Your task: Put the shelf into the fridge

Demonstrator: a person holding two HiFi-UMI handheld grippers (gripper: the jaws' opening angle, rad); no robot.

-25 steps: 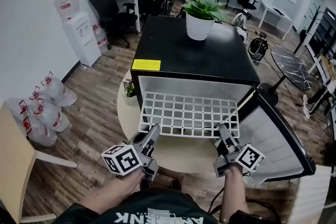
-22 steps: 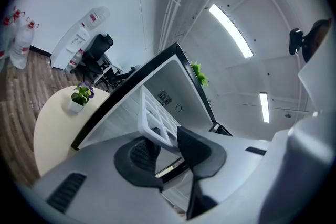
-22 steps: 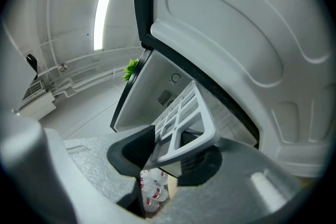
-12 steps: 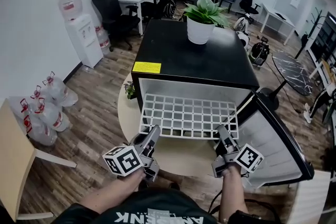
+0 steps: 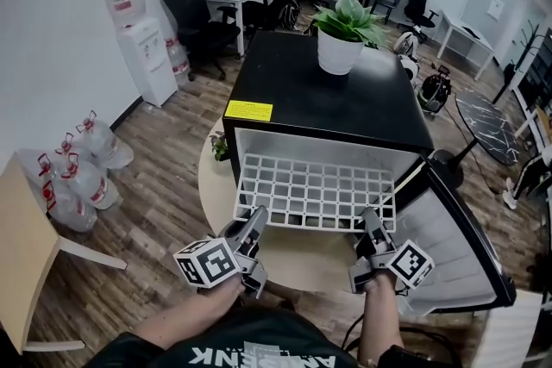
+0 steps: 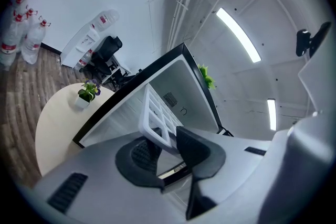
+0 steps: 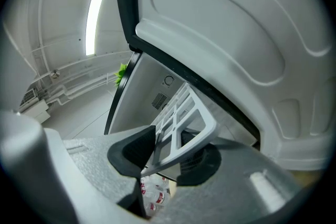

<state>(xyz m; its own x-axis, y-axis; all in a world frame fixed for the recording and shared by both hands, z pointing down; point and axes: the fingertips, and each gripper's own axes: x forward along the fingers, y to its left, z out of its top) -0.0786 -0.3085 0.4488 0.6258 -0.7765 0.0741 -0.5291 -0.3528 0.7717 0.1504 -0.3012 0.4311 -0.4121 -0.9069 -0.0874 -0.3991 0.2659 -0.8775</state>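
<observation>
A white grid shelf (image 5: 315,190) lies level, its back part inside the open black fridge (image 5: 328,99) and its front edge sticking out. My left gripper (image 5: 256,215) is at the shelf's front left corner. In the left gripper view the shelf (image 6: 157,115) sits between the pads of the left gripper (image 6: 165,139), whose jaws have just been closing onto it. My right gripper (image 5: 369,218) is at the front right corner. Seen from the right gripper view, the right gripper (image 7: 168,152) is shut on the shelf's rim (image 7: 184,118).
The fridge door (image 5: 448,246) hangs open at the right, close to my right gripper. The fridge stands on a round beige table (image 5: 302,258), with a potted plant (image 5: 341,34) on top. A water dispenser (image 5: 147,47), water bottles (image 5: 82,172) and office chairs stand at the left and behind.
The head view has shifted slightly. Both grippers stay at the shelf's front corners, and the shelf has not visibly moved.
</observation>
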